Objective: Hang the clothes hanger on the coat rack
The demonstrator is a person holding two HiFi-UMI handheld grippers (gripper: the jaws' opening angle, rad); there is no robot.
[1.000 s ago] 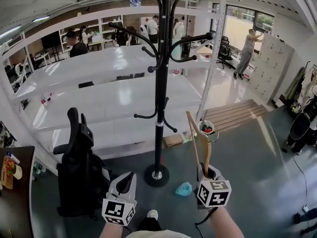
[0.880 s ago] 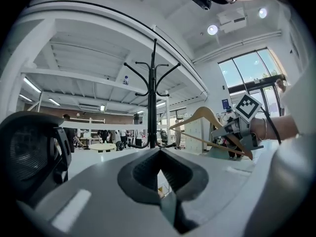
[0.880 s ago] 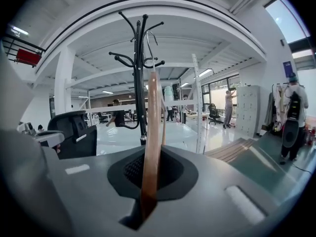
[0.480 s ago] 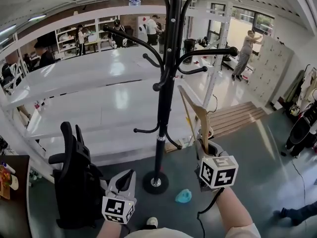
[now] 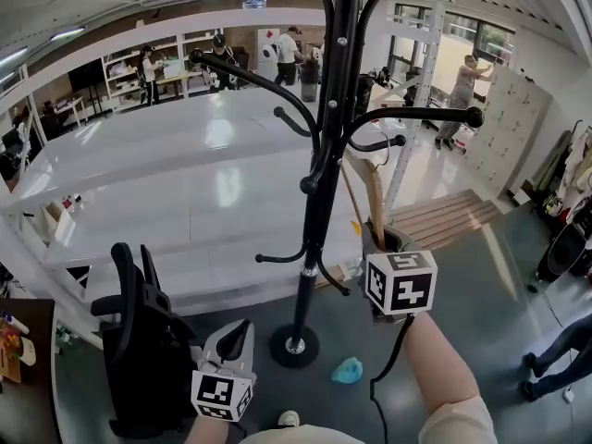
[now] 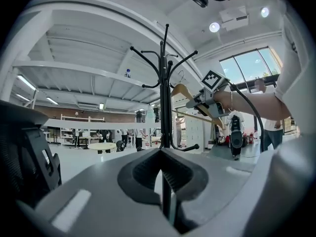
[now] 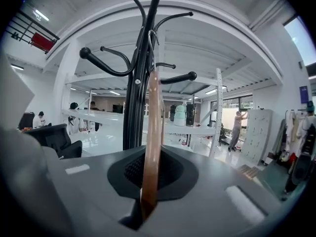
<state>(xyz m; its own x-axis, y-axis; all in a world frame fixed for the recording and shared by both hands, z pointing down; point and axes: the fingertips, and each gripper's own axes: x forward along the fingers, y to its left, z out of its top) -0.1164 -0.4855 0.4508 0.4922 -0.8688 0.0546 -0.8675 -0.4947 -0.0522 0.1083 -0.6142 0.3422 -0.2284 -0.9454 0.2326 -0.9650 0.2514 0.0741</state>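
Grey floor (image 5: 467, 294) and big white shelves (image 5: 185, 146) fill the room. Up high, the right tongs (image 5: 382, 239) pinch the bottom of the brown hanger (image 5: 372, 197) — it stands straight up, its wire hook close to the rack (image 5: 319, 202) pole, under a black arm. Down low, the left tongs (image 5: 233, 342) are pressed together, holding nothing. Left of the rack stands a black chair (image 5: 139, 340).
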